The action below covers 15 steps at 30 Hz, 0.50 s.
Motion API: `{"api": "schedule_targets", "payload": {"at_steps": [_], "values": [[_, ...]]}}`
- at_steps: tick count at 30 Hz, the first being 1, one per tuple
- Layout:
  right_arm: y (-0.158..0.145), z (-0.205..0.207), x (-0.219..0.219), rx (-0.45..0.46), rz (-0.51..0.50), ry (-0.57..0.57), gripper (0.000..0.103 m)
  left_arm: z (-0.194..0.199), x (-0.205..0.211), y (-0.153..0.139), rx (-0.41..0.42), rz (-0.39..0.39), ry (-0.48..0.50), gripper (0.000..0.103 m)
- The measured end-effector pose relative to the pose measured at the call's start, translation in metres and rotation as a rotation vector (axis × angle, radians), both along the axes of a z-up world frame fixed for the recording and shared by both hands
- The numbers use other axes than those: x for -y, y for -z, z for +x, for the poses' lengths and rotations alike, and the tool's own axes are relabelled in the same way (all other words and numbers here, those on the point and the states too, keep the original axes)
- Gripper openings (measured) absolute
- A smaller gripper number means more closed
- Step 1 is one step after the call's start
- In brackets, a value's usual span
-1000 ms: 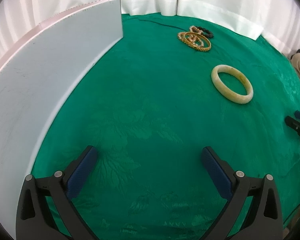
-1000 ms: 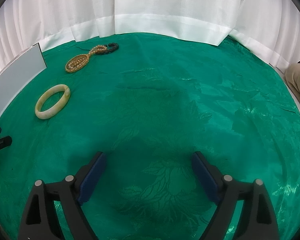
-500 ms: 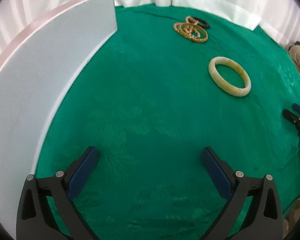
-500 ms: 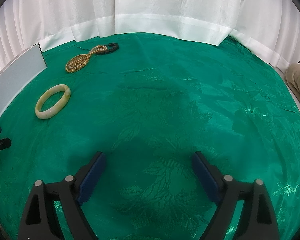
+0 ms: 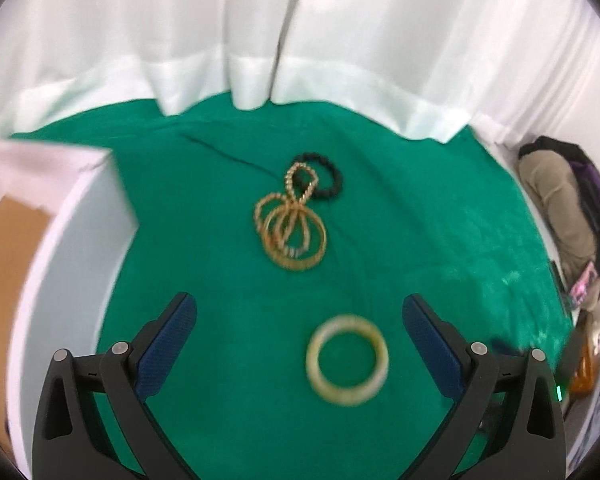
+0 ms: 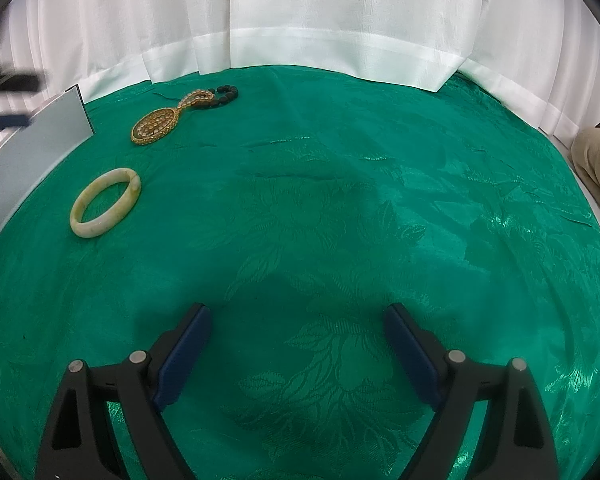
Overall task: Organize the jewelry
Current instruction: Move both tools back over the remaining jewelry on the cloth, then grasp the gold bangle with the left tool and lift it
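Observation:
A pale jade bangle (image 5: 347, 360) (image 6: 105, 202) lies flat on the green cloth. In the left wrist view it sits between my left gripper's (image 5: 300, 320) wide-open fingers and a little right of centre, below them, with the pads apart from it. Further back lie several gold bangles (image 5: 291, 234) (image 6: 155, 126) in a heap, a beaded gold bracelet (image 5: 302, 181) and a black bead bracelet (image 5: 325, 176) (image 6: 225, 94). My right gripper (image 6: 298, 330) stands open over bare cloth, nothing between its fingers.
A white box (image 5: 56, 248) (image 6: 28, 152) with a brown inside stands along the left edge of the cloth. White curtains (image 6: 300, 12) hang behind the table. A person's beige trouser leg (image 5: 556, 204) shows at the right.
My left gripper has swung up and toward the back right; the jade bangle now lies between its fingers and the gold heap is nearer centre. The right gripper has kept still.

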State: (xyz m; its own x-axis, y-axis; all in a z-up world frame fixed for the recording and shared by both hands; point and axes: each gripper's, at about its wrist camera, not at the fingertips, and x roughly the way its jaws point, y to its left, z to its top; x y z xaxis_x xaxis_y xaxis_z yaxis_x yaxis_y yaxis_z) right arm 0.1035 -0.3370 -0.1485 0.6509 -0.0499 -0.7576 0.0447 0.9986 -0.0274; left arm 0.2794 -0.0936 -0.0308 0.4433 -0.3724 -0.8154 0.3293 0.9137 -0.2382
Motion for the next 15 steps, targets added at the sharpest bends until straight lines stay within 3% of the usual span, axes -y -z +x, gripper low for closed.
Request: {"api": "schedule_targets", "payload": {"at_steps": [5,8,11,15], "values": [[0.0,0.0,0.0,0.0,0.0,0.0,0.091,0.059,0.041,0.034,-0.052,0.072,-0.007,0.102],[0.0,0.0,0.0,0.0,0.0,0.0,0.091,0.082,0.052,0.053,-0.105,0.055,-0.03,0.102],[0.0,0.0,-0.001,0.0,0.0,0.0,0.091,0.09,0.056,0.067,-0.156,0.045,-0.027,0.102],[0.0,0.0,-0.001,-0.001,-0.001,0.001,0.091,0.088,0.062,0.084,-0.169,0.129,-0.03,0.102]]}}
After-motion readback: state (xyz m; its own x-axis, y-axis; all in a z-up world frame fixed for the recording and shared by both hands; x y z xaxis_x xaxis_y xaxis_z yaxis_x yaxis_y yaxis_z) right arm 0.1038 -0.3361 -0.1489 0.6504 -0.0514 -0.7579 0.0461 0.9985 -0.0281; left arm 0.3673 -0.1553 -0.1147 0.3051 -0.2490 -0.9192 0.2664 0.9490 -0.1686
